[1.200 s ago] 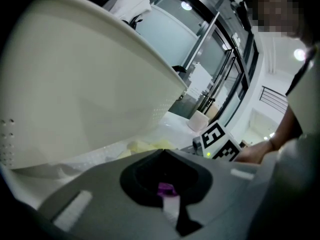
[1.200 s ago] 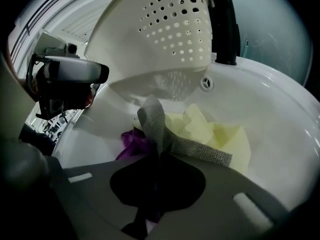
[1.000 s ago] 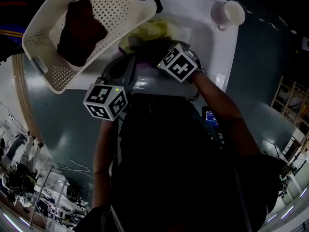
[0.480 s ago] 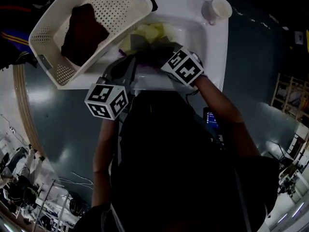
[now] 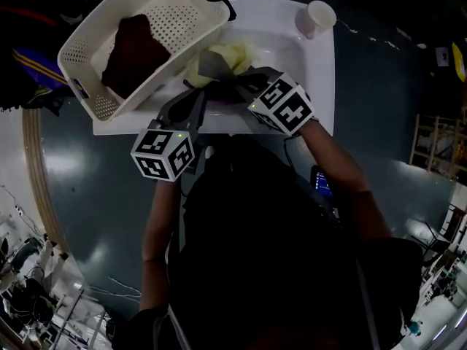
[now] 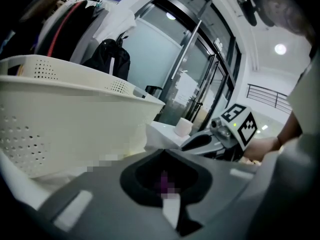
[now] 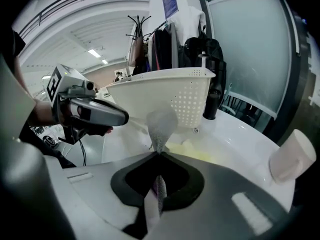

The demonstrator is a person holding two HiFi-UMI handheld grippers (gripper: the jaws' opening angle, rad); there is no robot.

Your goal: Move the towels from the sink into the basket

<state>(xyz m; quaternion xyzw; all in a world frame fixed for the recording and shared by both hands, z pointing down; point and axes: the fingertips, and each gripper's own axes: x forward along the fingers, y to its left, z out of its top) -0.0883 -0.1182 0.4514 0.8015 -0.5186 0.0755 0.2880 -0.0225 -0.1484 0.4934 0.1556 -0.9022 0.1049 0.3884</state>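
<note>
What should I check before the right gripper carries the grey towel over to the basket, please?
1. Grip: the right gripper is shut on the grey towel. Ok.
2. Towel clear of the sink: its lower end is hidden. Cannot tell.
3. Room in the basket: only a dark red towel is inside, with bare floor beside it. Ok.
4. Left gripper: jaws together, no towel in them, close beside the grey towel but apart from it. Probably ok.
5. Yellow towel: it lies right under the grey one and might be dragged along. Cannot tell.
6. Cup: it stands at the far corner, off the path. Ok.
</note>
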